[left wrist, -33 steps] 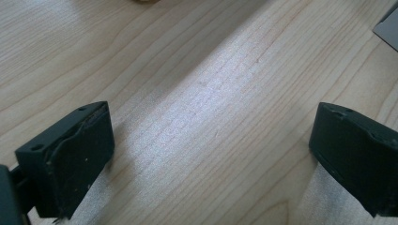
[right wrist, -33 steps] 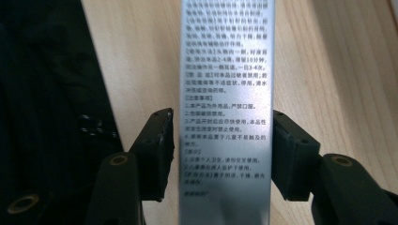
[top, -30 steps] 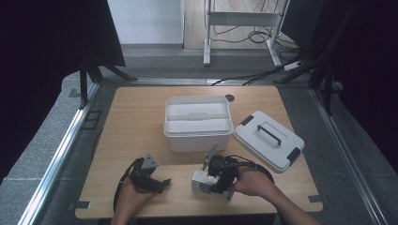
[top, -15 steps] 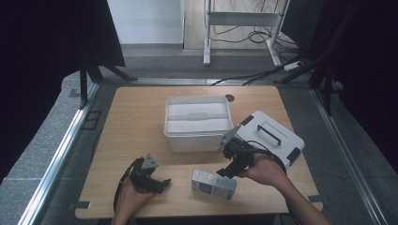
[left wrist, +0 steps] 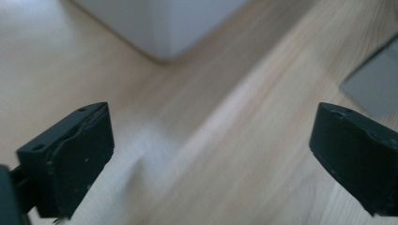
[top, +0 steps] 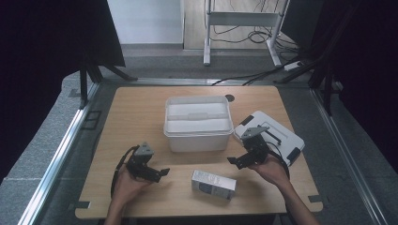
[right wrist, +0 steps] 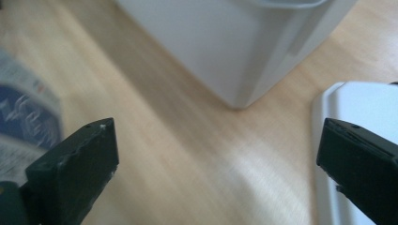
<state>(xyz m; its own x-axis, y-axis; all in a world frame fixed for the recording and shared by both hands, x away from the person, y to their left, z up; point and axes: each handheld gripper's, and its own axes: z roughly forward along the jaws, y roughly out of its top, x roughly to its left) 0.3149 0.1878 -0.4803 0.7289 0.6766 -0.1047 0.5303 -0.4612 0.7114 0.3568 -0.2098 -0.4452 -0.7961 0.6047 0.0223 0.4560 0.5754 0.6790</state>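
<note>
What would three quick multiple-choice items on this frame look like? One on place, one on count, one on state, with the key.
1. Where does the small carton lie?
A. inside the tub
B. on the table in front of the tub
C. on the lid

2. How many claws are over the table?
A. one
B. two
C. three

3. What state is the white tub in?
A. open, lid off
B. closed
C. tipped over

Key:
1 B, the carton rests flat on the wooden table, nearer the person than the tub.
2 B, the left claw and the right claw, one in each hand.
3 A, the tub stands upright with its inside showing, and the lid lies on the table at its right.
</note>
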